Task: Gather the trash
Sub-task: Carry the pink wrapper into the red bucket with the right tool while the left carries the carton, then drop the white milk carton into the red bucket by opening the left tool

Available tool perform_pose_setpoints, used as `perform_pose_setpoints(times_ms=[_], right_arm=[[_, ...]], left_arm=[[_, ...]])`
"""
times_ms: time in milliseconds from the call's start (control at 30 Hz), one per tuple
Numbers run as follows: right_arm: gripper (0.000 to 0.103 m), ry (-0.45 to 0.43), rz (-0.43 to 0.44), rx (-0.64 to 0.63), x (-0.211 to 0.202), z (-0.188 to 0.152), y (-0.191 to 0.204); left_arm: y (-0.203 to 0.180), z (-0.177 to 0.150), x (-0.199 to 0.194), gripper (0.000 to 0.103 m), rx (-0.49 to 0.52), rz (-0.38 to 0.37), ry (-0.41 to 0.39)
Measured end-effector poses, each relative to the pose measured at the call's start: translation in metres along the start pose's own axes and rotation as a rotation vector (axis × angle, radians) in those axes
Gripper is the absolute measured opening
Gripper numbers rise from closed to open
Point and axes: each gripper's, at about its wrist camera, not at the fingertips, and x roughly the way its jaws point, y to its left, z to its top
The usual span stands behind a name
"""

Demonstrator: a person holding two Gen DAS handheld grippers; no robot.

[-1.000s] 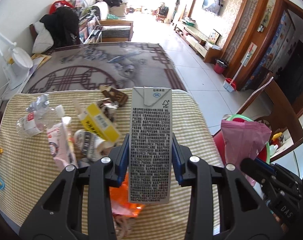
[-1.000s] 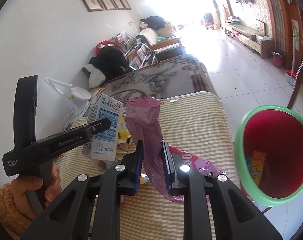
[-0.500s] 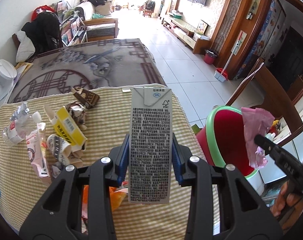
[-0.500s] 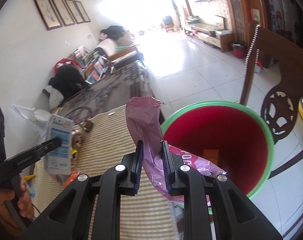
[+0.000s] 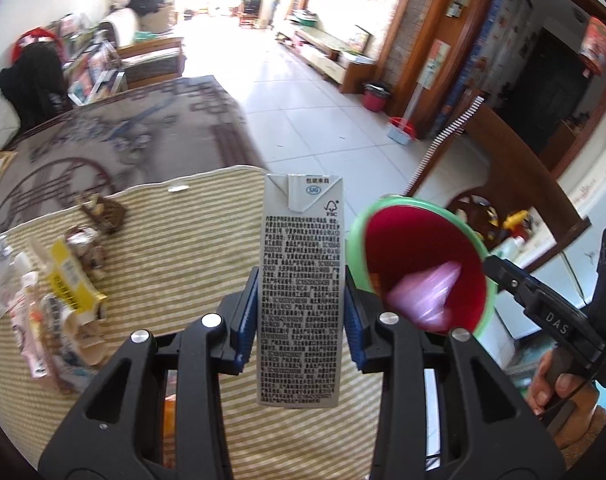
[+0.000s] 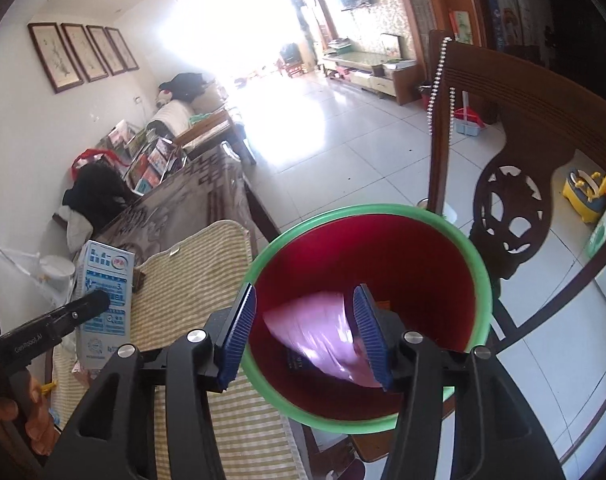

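Now my right gripper (image 6: 305, 330) has let go: half a second ago its pads were pinched on the pink bag (image 6: 323, 338), and here the jaws stand wide apart above the bin (image 6: 367, 216) with the bag blurred inside the red bucket, free of both pads, so I judge that piece of trash delivered. My left gripper (image 5: 301, 302) is closed firmly on the milk carton (image 5: 301, 280), held upright just beside the bin's green rim, over the edge of the striped cloth (image 5: 175, 264); that carton looks like the next thing to go in. On the far side of the cloth from the bin, more rubbish waits: a yellow box (image 5: 73, 276), crumpled wrappers (image 5: 83, 240) and a brown packet (image 5: 103, 212). Behind the bin stands a wooden chair (image 6: 515, 208), close to its rim, and my right gripper hangs over the opening, which I'd clear before swinging the carton across.
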Motion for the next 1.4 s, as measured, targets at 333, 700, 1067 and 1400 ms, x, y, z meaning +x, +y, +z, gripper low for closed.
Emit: perform_pose_setpoints(times_ms=[333,700,1067,1400], right_arm=[[0.060,-0.065,-0.088,0.086,-0.035,-0.006,-0.034],[0.060,-0.075,-0.140,0.123,-0.054,-0.019,-0.041],[0.060,-0.036,-0.069,0.056,-0.028,-0.015,0.007],[0.062,0.021,0.006,-0.071,0.006,-0.025,0.112]], left_arm=[[-0.069,0.008,0.043,0.036,0.148,-0.203,0.089],[-0.088,0.007,0.055,0.060,0.187,-0.232,0.098],[-0.019,-0.010,0.016,0.071,0.034,-0.154,0.061],[0.110,-0.024,-0.023,0.071,-0.153,-0.045,0.011]])
